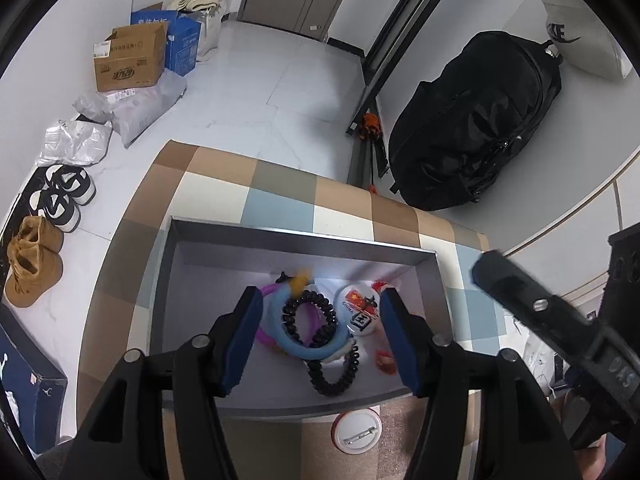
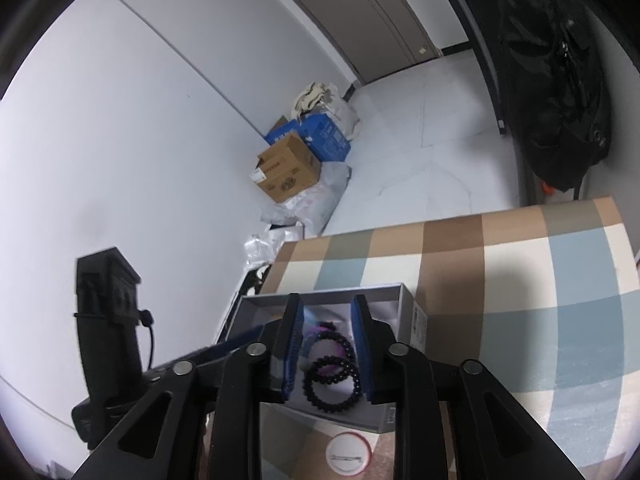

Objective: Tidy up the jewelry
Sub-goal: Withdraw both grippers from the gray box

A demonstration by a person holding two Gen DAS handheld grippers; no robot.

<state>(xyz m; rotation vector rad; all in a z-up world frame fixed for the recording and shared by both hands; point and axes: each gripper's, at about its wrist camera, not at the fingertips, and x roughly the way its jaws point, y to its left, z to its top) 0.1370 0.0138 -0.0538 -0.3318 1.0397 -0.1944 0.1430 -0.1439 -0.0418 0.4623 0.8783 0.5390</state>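
Observation:
A grey open box [image 1: 304, 242] sits on a checkered table. Inside lie a blue ring [image 1: 288, 342], a purple ring [image 1: 266, 338], two black coil hair ties [image 1: 308, 312], a round flag badge [image 1: 362, 306] and a small red piece [image 1: 386, 362]. My left gripper [image 1: 320, 334] is open above the box, empty. A white badge lies face down, pin up [image 1: 356, 432], in front of the box. My right gripper [image 2: 326, 350] is open over the box [image 2: 408, 320], with the black coil ties [image 2: 332, 372] between its fingers below. The face-down badge [image 2: 347, 456] shows there too.
The table has a brown, cream and blue checkered cloth [image 1: 280, 196]. A black backpack [image 1: 476, 120] rests on a white surface at the right. Cardboard and blue boxes [image 1: 132, 56], plastic bags and shoes [image 1: 64, 196] line the floor at the left wall.

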